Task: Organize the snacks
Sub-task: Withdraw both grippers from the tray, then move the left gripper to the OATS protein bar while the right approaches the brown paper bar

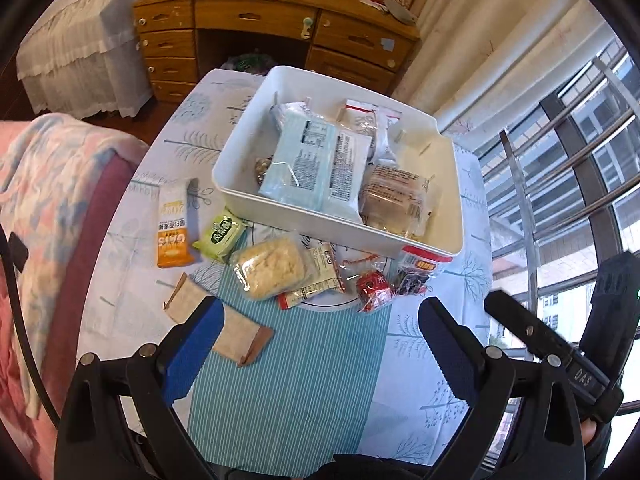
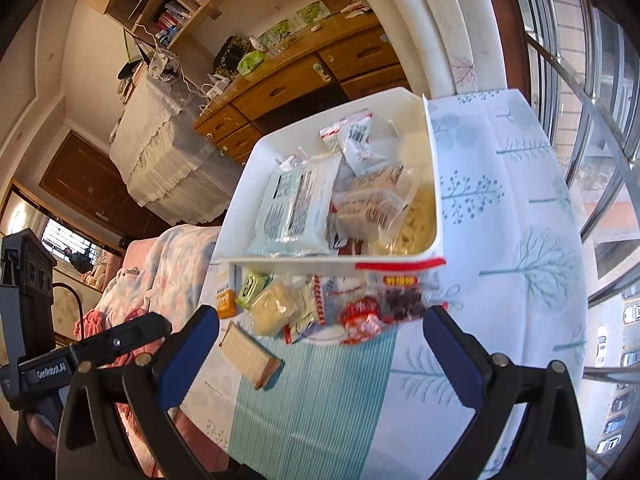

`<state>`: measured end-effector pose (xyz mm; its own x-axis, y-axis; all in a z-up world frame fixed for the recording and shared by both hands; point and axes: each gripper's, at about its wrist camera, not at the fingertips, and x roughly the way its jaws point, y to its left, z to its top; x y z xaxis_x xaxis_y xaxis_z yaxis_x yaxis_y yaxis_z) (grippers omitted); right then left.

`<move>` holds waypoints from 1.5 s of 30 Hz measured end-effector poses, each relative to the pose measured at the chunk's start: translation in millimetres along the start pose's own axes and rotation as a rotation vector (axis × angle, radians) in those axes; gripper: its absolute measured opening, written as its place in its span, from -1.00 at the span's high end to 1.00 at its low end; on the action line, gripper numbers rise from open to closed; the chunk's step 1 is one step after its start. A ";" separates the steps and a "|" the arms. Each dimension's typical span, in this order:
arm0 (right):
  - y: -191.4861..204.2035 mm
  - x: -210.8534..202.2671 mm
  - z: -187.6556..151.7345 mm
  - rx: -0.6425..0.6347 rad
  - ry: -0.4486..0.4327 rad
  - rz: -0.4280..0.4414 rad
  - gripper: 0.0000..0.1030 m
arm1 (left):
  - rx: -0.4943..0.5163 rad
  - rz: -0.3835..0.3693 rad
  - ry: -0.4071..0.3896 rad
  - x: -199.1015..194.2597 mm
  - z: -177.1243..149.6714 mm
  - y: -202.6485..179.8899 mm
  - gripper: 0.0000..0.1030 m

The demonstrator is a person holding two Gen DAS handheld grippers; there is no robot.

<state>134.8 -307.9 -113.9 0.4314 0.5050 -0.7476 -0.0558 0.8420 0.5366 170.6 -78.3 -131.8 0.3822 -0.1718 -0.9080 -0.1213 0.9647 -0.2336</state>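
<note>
A white bin (image 1: pixel 448 216) (image 2: pixel 434 184) on the table holds several snack packets, a pale blue pack (image 1: pixel 316 164) on top. In front of it loose snacks lie on the cloth: an orange bar (image 1: pixel 174 226), a green packet (image 1: pixel 220 234), a pale cracker pack (image 1: pixel 272 266) (image 2: pixel 274 312), a red round candy (image 1: pixel 374 288) (image 2: pixel 360 320), a clear bag of dark pieces (image 1: pixel 416 272) (image 2: pixel 402 296) and a brown paper bar (image 1: pixel 236 330) (image 2: pixel 250 354). My left gripper (image 1: pixel 320 320) is open and empty above the cloth, its left finger over the brown bar. My right gripper (image 2: pixel 320 328) is open and empty just before the loose snacks.
The table has a tree-print cloth with a teal striped runner (image 1: pixel 296 392). A wooden desk (image 1: pixel 276 36) stands behind, a bed with a pink blanket (image 1: pixel 44 208) to the left, window bars (image 1: pixel 568 200) to the right. The right gripper's body (image 1: pixel 560 356) sits beside my left one.
</note>
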 end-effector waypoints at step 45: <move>149.6 90.8 -120.9 0.259 -0.098 -0.306 -0.99 | 0.322 -0.106 0.217 39.9 54.6 183.7 -0.89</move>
<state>56.7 -113.2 -148.8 0.4774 0.2081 -0.8537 0.3112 0.8685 0.3858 213.5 102.9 -191.9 0.1704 -0.2785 -0.9452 0.2151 0.9466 -0.2401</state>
